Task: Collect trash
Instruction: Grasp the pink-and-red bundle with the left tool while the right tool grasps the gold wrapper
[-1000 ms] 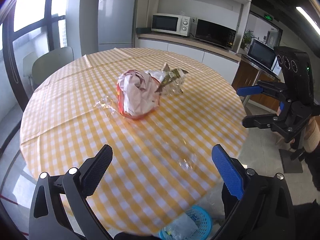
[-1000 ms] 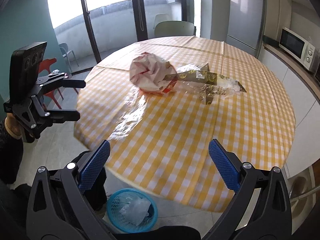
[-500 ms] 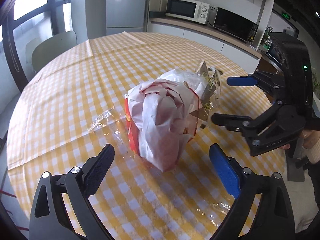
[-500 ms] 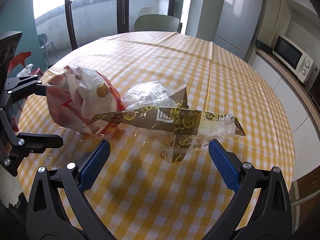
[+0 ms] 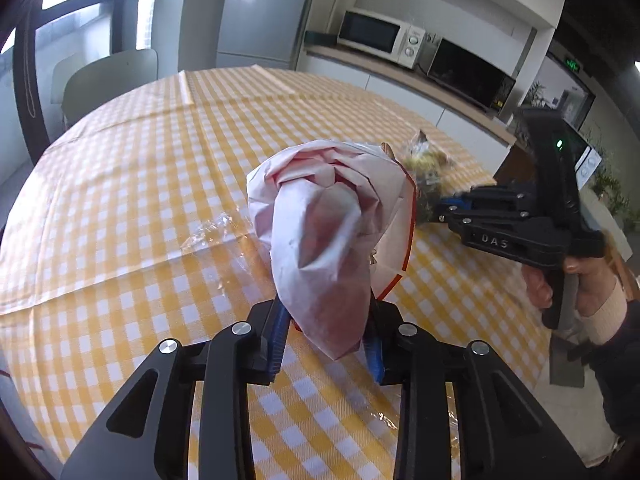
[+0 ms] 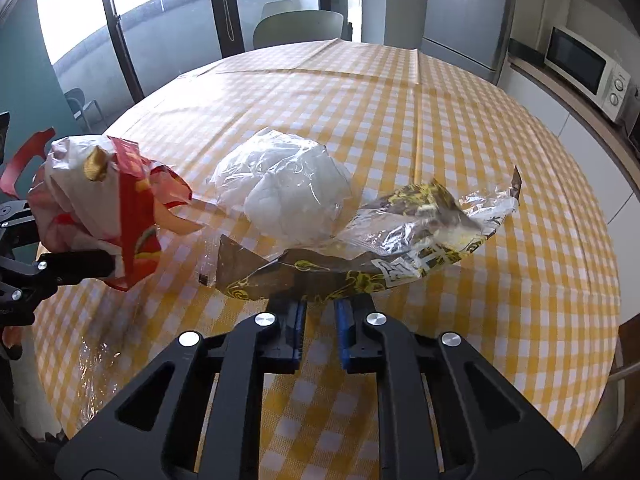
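My left gripper (image 5: 328, 340) is shut on a crumpled red and white paper bag (image 5: 324, 232) and holds it above the checked table (image 5: 140, 184). The bag also shows at the left of the right wrist view (image 6: 100, 204). My right gripper (image 6: 320, 328) is shut on the edge of a brown and yellow plastic wrapper (image 6: 360, 252). A clear plastic bag with white stuff inside (image 6: 288, 188) lies on the table behind the wrapper. The right gripper also shows in the left wrist view (image 5: 444, 210), shut on the wrapper (image 5: 428, 168).
Scraps of clear film lie on the yellow checked tablecloth (image 5: 208, 232) and near the table's edge (image 6: 96, 376). A chair (image 6: 300, 28) stands at the far side. A counter with a microwave (image 5: 380, 36) and a fridge are beyond the table.
Both grippers moved in over the table and closed. The left took hold of the paper bag and lifted it. The right took hold of the brown wrapper.
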`<control>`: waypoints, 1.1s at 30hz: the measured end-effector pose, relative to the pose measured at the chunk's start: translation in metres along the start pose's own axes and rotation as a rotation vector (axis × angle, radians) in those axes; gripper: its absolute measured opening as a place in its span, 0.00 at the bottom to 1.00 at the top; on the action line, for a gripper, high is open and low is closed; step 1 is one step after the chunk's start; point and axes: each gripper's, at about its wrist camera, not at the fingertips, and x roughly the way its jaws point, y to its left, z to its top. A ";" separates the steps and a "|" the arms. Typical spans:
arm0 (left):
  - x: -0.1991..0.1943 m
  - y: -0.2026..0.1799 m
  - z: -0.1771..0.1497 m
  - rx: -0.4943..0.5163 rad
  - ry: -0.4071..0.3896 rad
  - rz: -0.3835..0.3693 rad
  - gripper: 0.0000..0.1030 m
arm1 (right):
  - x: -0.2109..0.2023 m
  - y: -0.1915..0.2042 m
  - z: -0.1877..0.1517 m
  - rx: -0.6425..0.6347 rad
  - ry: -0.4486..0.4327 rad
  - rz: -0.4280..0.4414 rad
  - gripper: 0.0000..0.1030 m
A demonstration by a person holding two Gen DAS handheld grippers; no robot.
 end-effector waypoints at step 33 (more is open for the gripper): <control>-0.079 0.019 -0.037 -0.062 -0.083 0.037 0.30 | -0.021 -0.065 -0.002 0.510 -0.096 0.285 0.76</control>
